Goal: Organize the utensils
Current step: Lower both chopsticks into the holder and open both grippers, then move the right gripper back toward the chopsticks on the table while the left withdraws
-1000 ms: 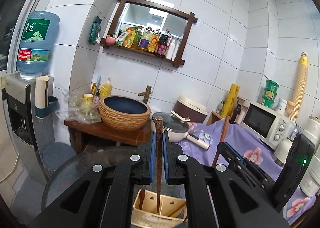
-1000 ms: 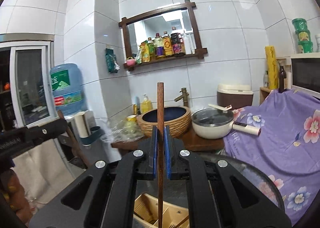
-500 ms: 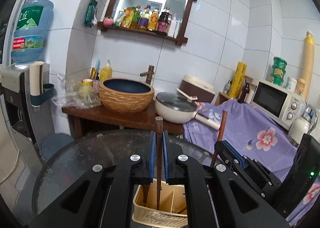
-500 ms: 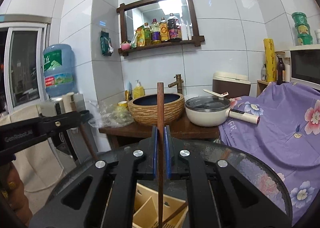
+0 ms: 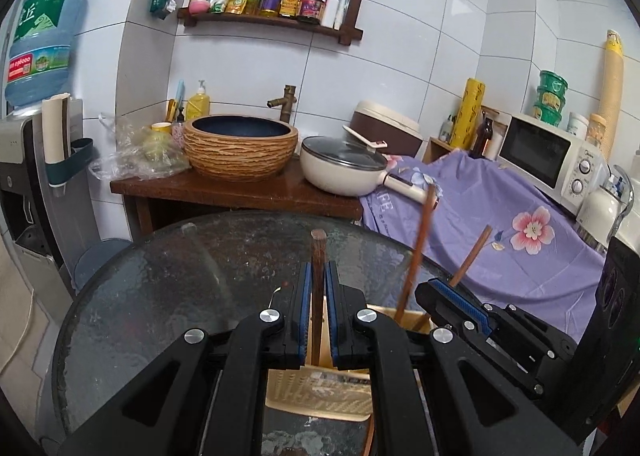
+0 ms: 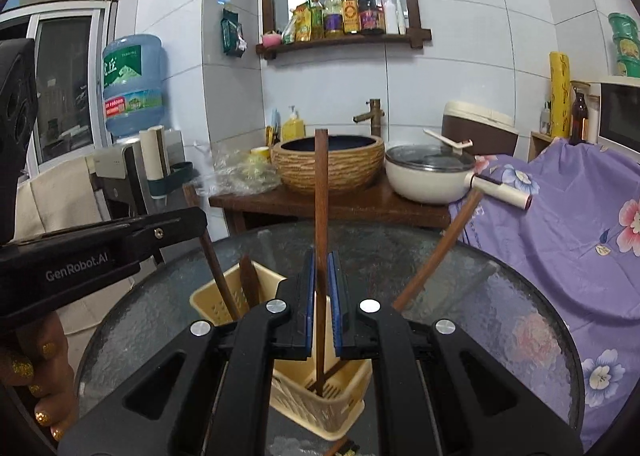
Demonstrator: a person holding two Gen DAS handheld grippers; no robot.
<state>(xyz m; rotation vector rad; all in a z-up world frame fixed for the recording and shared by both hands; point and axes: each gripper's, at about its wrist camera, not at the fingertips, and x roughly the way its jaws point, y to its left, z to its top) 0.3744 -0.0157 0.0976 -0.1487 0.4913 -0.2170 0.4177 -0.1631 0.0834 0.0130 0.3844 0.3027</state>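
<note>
A cream plastic utensil caddy (image 6: 218, 302) stands on the round glass table (image 6: 480, 296); it also shows in the left wrist view (image 5: 320, 392). My left gripper (image 5: 319, 296) is shut on an upright brown wooden stick (image 5: 319, 256) whose lower end reaches into the caddy. My right gripper (image 6: 321, 288) is shut on another brown wooden stick (image 6: 321, 192), its tip down inside a caddy compartment. A third wooden handle (image 6: 440, 248) leans out of the caddy to the right. The right gripper shows in the left wrist view (image 5: 460, 296).
Behind the table a wooden counter (image 5: 240, 192) carries a woven basin (image 5: 240, 148) and a lidded pan (image 5: 344, 168). A purple floral cloth (image 5: 500, 224) covers the right side, with a microwave (image 5: 548, 156). A water dispenser (image 5: 24, 136) stands left.
Both grippers have moved down with their sticks, so the table and caddy fill more of the view. Both sticks' lower ends now sit inside the caddy.
</note>
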